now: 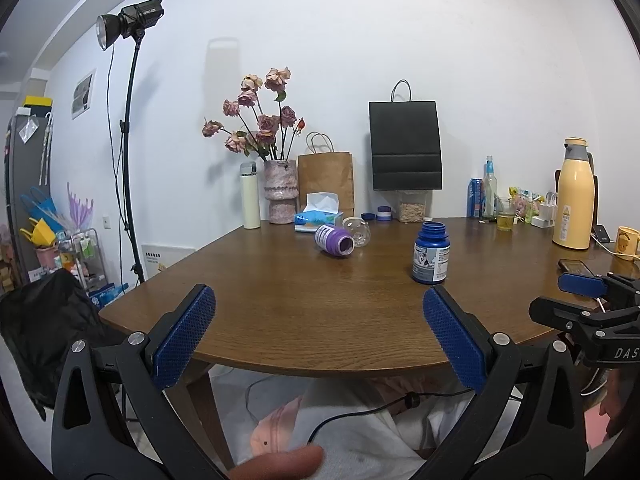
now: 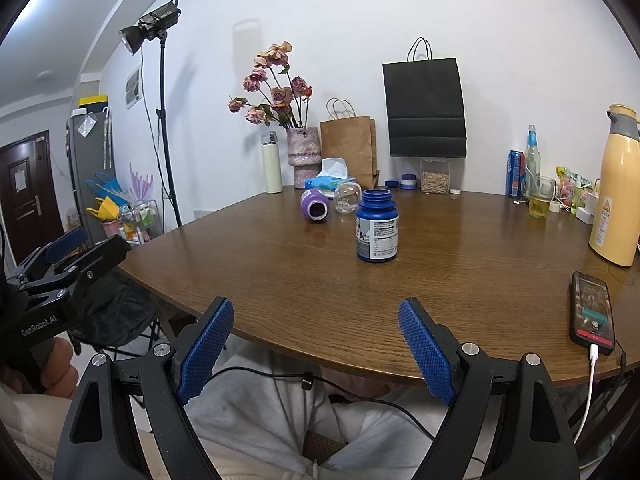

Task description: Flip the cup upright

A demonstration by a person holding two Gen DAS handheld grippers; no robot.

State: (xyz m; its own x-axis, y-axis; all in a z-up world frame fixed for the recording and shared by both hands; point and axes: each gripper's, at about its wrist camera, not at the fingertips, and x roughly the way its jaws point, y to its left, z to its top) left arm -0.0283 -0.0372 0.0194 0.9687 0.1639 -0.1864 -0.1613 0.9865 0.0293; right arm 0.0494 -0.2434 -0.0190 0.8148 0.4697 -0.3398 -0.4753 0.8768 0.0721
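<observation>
The left claw (image 2: 66, 248), seen at the left edge of the right wrist view, carries "GenRobot.AI" in pale letters along its black body. In the left wrist view the right claw (image 1: 582, 286), at the far right edge, shows the letters "DAS", cut off by the frame. Labels on the blue bottle (image 2: 377, 226) and yellow flask (image 2: 616, 188) are too small to read.

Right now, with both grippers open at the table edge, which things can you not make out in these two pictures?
- Clear cup: in both views lying behind the purple bottle, which hides part of it; which way its mouth faces is unclear.
- Blue bottle label: both views, print too small.
- Thermos: right wrist view, cut off by the edge.
- Left gripper, right gripper: both empty.
</observation>
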